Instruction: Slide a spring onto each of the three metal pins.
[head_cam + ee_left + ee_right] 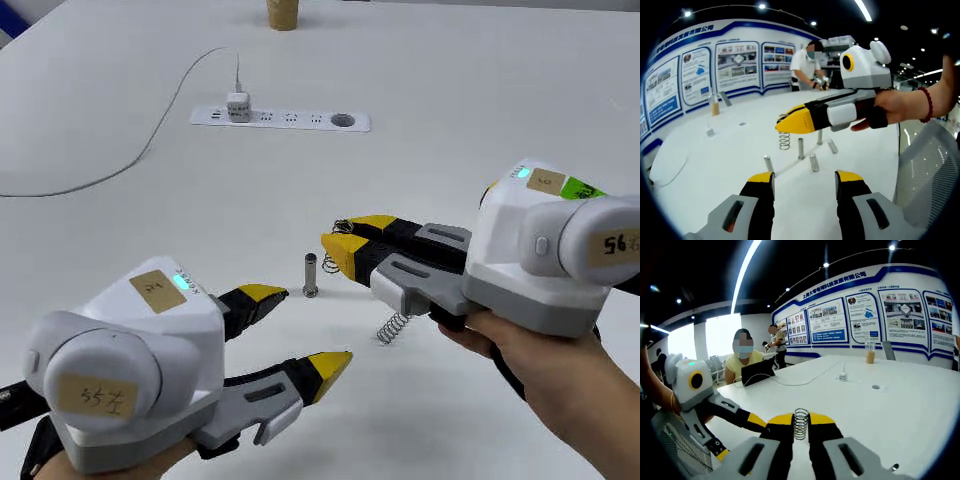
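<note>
My right gripper is shut on a small coil spring, which stands upright between its yellow tips. From the left gripper view that spring hangs under the right gripper, just above the white table. Three short metal pins stand upright there: a near one, a middle one and a far one. Two loose springs lie beside them. In the head view one pin stands just left of the held spring. My left gripper is open and holds nothing, short of the pins.
A white power strip with a plug and a long cable lies farther back on the table. A brown cup stands at the far edge. People sit and stand beyond the table.
</note>
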